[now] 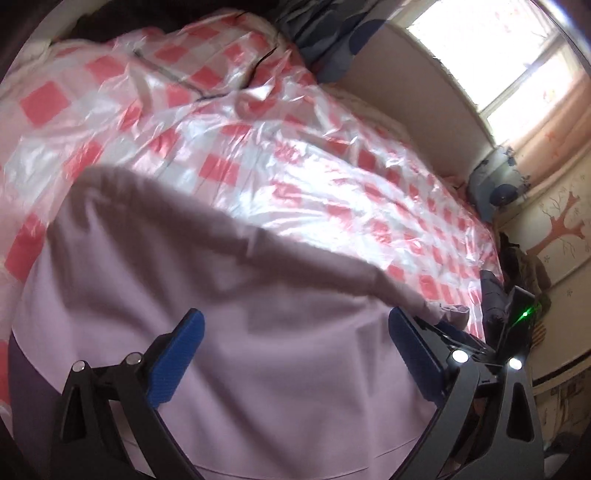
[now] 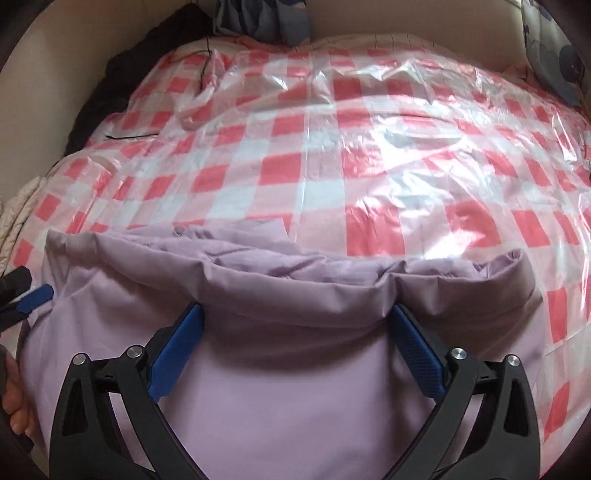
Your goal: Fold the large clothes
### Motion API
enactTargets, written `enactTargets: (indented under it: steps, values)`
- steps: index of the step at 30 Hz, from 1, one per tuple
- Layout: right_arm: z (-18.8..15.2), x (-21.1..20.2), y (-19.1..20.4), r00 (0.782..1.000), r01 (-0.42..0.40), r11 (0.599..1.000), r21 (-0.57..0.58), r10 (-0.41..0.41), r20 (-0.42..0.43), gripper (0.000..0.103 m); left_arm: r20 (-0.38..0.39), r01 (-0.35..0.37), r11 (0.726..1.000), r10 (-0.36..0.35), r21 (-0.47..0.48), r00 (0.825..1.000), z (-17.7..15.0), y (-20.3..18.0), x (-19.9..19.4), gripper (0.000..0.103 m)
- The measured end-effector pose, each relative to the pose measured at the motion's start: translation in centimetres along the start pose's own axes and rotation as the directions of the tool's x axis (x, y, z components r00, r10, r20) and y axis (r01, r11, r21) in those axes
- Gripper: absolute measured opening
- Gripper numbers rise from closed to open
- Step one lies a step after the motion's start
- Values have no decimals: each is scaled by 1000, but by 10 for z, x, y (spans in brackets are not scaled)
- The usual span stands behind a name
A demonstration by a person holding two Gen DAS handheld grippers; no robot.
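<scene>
- Between the spread blue pads of the right gripper [image 2: 295, 325], a lilac padded garment [image 2: 258, 369] fills the foreground; the jaws stand wide apart, gripping nothing, with the puffy folded edge bulging just ahead of the fingertips.
- The left gripper [image 1: 295, 328] is likewise wide open above the same garment [image 1: 221, 332], its pads over smooth, softly creased cloth; whether they touch it I cannot tell.
- At the left border of the right wrist view, one blue pad of the left gripper [image 2: 35, 297] sits at the garment's side.
- The cloth is matte and smooth, quilted into soft ridges near its far edge, where layers bunch in rumpled folds.
- The garment lies on a glossy, crinkled plastic sheet [image 2: 332, 155] in red and white checks, which covers the bed and catches bright glare.
- Farther off, blue-grey fabric [image 2: 258, 18] is heaped at the head of the bed.
- Beyond, in the left wrist view, a sunlit window [image 1: 517, 62] with a pale curtain.
</scene>
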State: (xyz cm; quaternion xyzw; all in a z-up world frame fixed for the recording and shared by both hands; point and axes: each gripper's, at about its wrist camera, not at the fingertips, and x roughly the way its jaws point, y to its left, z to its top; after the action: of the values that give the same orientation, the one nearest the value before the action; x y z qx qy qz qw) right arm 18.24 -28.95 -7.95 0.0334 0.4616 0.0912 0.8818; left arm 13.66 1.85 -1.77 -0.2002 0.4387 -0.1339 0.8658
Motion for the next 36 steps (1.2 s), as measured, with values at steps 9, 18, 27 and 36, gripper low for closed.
enactTargets:
  steps: [9,18,27,36]
  values:
    - [38,85,-23,982,-49,993,109,68,-177,97,-146,-158,987,157,7,977,23,25,115,96]
    - [52,28,-41,991,-94,986,140,105,-78,97,-93,-90,995,86,-42,992,37,23,56,96]
    - [5,53,-100,997,-68,976,208,73,-17,97,16,-59,977,64,-205,998,12,124,38,96]
    - [40,-21,-13,993,-91,995,40,87,81,96,149,-62,984,87,-167,985,13,87,-33,96]
